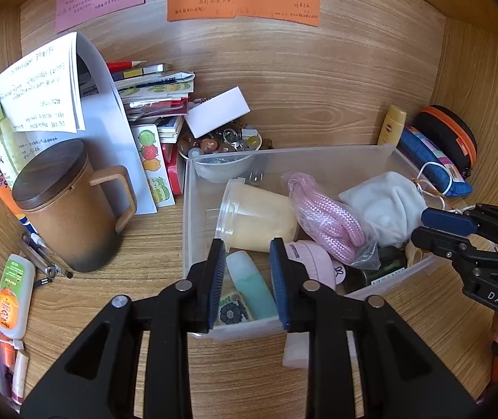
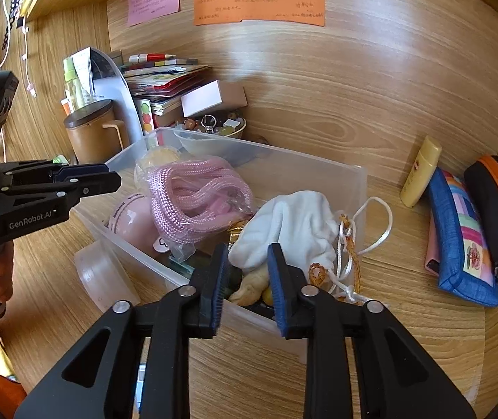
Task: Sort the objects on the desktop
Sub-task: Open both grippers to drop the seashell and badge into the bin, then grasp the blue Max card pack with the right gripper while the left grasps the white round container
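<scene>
1. A clear plastic bin is set on the wooden desk; sorted things are already held in it, crowded to the rim.
2. A lidded brown mug is stood just beside the bin's left wall and could be knocked if the bin were shoved sideways.
3. A bagged pink rope and a white drawstring pouch are piled high; the pouch's cord is draped over the rim and could be snagged.
4. The left gripper is held slightly spread over the near rim, nothing pinched.
5. The right gripper is likewise parted and empty beside the pouch.
</scene>
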Available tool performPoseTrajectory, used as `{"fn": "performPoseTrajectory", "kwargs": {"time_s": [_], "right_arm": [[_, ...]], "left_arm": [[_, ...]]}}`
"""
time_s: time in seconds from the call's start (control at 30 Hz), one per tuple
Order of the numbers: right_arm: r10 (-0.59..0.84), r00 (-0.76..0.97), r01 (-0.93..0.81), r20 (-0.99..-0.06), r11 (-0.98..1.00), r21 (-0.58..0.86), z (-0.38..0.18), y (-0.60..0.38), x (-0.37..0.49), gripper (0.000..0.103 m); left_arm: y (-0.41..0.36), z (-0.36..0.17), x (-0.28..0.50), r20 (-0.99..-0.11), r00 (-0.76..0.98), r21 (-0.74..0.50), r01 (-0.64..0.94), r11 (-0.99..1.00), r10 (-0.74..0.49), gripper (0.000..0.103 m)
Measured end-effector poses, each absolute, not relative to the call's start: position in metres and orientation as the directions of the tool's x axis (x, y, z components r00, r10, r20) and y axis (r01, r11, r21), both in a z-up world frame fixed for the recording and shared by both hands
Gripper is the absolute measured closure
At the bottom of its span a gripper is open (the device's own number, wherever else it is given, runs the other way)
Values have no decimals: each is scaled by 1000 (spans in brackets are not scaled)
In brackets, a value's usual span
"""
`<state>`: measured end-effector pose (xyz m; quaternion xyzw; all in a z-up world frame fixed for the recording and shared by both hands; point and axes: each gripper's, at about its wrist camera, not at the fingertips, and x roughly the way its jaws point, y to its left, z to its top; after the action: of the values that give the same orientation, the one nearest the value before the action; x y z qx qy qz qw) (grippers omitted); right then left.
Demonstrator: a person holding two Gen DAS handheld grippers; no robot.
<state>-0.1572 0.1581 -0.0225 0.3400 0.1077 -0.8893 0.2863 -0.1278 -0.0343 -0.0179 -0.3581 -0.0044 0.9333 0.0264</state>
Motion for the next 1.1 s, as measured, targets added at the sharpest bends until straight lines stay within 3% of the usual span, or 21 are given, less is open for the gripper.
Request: {"fn": "performPoseTrajectory", "kwargs": {"time_s": [0.23,0.3,0.5,0.77,1.1], "right_arm": [[-446,-623,581,-643,-814,3,-17,160,-151,62],[-450,-627,583,-635,-813,1,-14,160,-147,51],[-458,-641,587,-616,-810,-8,-5,162,-129,39],[-451,-650,575,-612,-818,-7,-4,172,-106,30],[-450,-624,568,-639,-823,25,-19,188,-87,29]], "left_arm": [[-33,-9,-113,-641,-767,-10,-42,-999,39,53],[-32,-6,-108,-629,-777,-2,-38,-999,31,40],[-27,-2,-93,-611,-791,10,-36,-999,23,29],[-19,-5,-74,-614,-788,-7,-54,-999,47,27],[-3,-22,-63,-647,-758,-23,-84,-996,79,24]]}}
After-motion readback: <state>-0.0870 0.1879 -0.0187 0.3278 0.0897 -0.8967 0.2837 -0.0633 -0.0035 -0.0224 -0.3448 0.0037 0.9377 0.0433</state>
